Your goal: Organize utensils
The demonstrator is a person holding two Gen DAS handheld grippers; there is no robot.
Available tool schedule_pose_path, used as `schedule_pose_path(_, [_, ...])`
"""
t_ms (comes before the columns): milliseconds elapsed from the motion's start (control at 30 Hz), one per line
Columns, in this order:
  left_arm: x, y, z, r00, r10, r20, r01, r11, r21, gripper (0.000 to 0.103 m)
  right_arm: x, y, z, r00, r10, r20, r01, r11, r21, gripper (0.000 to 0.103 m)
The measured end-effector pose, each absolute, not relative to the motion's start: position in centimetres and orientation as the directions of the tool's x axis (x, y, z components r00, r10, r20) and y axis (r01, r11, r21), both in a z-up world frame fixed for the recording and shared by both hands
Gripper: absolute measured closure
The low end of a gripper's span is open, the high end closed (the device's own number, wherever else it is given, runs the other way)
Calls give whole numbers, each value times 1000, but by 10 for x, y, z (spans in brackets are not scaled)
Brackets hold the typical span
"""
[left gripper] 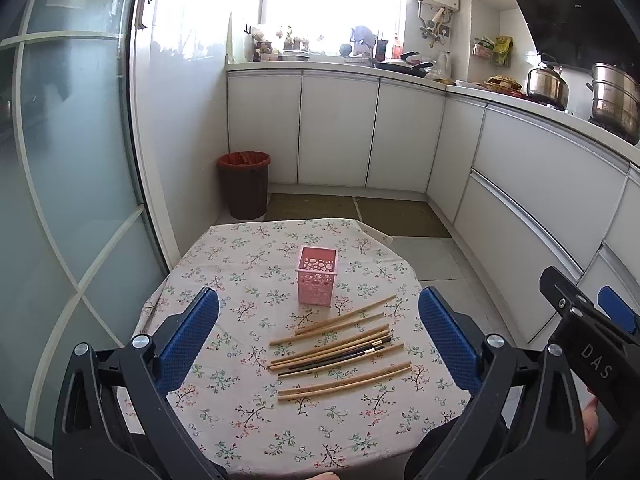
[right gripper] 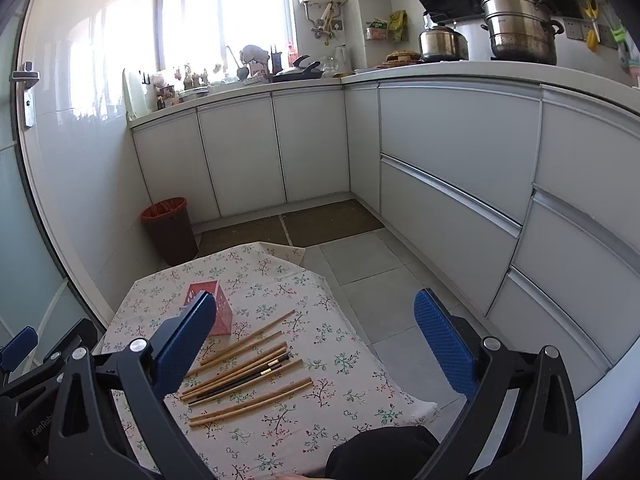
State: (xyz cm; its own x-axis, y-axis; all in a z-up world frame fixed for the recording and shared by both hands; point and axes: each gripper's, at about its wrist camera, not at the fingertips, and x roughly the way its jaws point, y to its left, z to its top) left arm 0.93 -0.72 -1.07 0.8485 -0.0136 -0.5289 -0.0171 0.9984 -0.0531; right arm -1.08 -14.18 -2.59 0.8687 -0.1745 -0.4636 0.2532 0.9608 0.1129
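Note:
Several wooden chopsticks (left gripper: 340, 344) and a dark pair lie spread on the floral tablecloth (left gripper: 240, 420), in front of an upright pink perforated holder (left gripper: 317, 280). My left gripper (left gripper: 318, 336) is open and empty, held above the near side of the table with the chopsticks between its blue pads. My right gripper (right gripper: 316, 344) is open and empty, right of the table; the chopsticks (right gripper: 248, 368) and the holder (right gripper: 218, 312) lie to its left, the holder partly hidden by the left finger. The right gripper's body also shows in the left wrist view (left gripper: 588, 336).
A brown bin with a red liner (left gripper: 244, 184) stands on the floor beyond the table, next to a glass door (left gripper: 72, 184). White cabinets (right gripper: 448, 184) run along the back and right. Pots (right gripper: 520, 36) stand on the counter. Tiled floor (right gripper: 376, 272) lies right of the table.

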Motion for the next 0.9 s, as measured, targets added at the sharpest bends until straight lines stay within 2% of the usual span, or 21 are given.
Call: schedule_pose_path(900, [7, 8, -11, 858, -12, -513, -32, 996, -78, 7, -13, -140, -28, 864, -155, -479, 227, 969, 96, 6])
